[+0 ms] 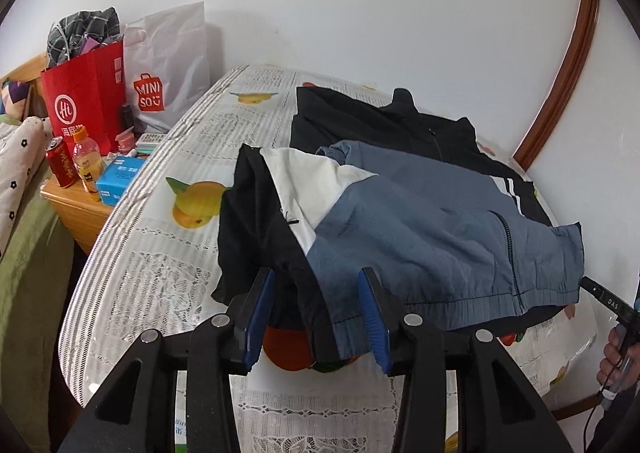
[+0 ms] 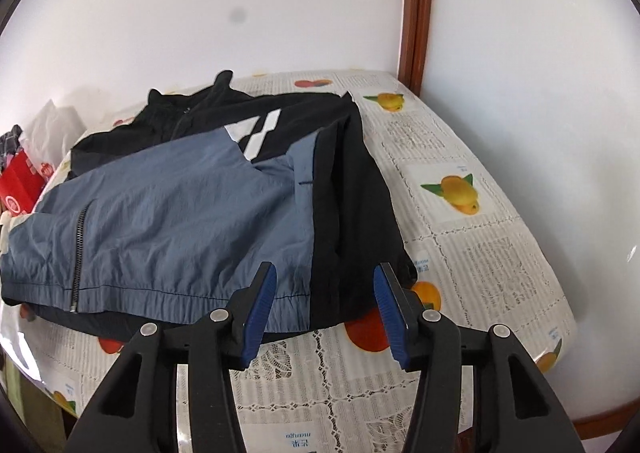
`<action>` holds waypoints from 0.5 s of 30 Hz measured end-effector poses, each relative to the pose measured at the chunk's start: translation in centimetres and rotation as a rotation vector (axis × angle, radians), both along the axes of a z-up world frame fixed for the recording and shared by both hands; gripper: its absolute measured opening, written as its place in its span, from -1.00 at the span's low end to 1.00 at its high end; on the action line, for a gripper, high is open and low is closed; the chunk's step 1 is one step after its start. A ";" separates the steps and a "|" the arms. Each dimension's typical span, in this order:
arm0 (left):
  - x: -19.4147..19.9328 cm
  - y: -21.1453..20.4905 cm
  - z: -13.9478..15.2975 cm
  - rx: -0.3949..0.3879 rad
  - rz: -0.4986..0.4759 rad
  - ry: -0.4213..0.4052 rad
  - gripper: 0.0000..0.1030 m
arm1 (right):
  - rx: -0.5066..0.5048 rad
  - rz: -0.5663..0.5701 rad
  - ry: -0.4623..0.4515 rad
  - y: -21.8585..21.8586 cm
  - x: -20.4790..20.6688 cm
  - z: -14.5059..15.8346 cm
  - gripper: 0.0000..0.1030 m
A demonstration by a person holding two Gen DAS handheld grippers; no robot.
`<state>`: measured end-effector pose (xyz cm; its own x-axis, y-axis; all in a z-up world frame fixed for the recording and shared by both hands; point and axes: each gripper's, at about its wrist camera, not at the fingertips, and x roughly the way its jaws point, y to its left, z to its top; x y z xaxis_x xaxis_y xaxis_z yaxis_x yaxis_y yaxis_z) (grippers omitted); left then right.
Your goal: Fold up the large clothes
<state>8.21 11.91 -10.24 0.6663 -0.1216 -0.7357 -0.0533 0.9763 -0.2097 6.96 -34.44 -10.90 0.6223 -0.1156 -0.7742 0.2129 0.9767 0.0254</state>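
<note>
A black, blue and white zip jacket lies partly folded on the table, sleeves laid over the body, collar toward the wall. My left gripper is open, its blue pads on either side of the jacket's near left hem corner, which hangs between them. In the right wrist view the jacket fills the middle. My right gripper is open at the jacket's near right hem, black side panel between the pads. The right gripper's body shows at the right edge of the left view.
The table carries a fruit-print cloth under clear plastic, against a white wall with a brown wooden frame. On a bedside cabinet left stand a red bag, a white MINISO bag, a can, a bottle, a blue box.
</note>
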 end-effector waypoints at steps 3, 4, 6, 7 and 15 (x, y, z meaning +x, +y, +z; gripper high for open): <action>0.8 0.0 -0.8 -0.017 -0.015 0.022 -0.22 | 0.007 -0.008 0.007 -0.1 0.3 -0.4 -0.03; 1.0 -0.1 -1.1 -0.019 -0.013 0.031 -0.22 | 0.014 -0.008 0.011 -0.1 0.5 -0.6 -0.03; 1.3 -0.1 -1.6 -0.030 -0.017 0.044 -0.23 | 0.020 -0.006 0.014 0.0 0.8 -0.8 -0.03; 1.3 -0.2 -1.8 -0.034 -0.020 0.049 -0.27 | 0.019 -0.006 0.019 0.1 1.0 -1.0 -0.03; 0.9 -1.2 -1.2 0.030 -0.026 0.038 -0.63 | 0.028 0.020 0.044 1.8 2.5 -2.1 -0.29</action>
